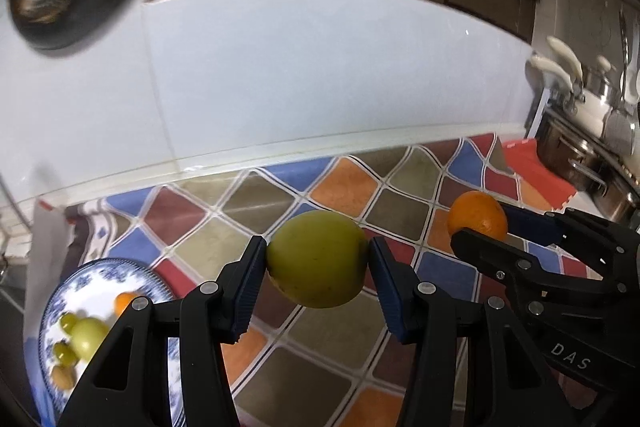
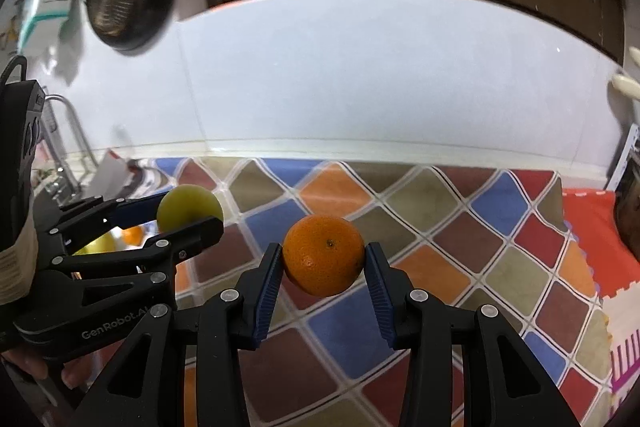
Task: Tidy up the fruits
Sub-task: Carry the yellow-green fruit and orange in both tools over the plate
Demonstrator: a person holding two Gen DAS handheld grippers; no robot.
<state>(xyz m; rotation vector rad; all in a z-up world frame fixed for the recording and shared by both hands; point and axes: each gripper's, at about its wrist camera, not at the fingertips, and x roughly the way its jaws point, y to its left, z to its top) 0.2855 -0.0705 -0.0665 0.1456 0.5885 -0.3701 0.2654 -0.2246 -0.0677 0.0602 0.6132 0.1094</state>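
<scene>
A checked cloth (image 1: 352, 355) of many colours covers the counter. At its left edge a blue-patterned plate (image 1: 100, 275) holds small fruits. The left gripper (image 1: 318, 259) clamps a green apple (image 1: 318, 257) above the cloth; beside it, the right gripper (image 2: 324, 259) clamps an orange (image 2: 324, 255).
</scene>
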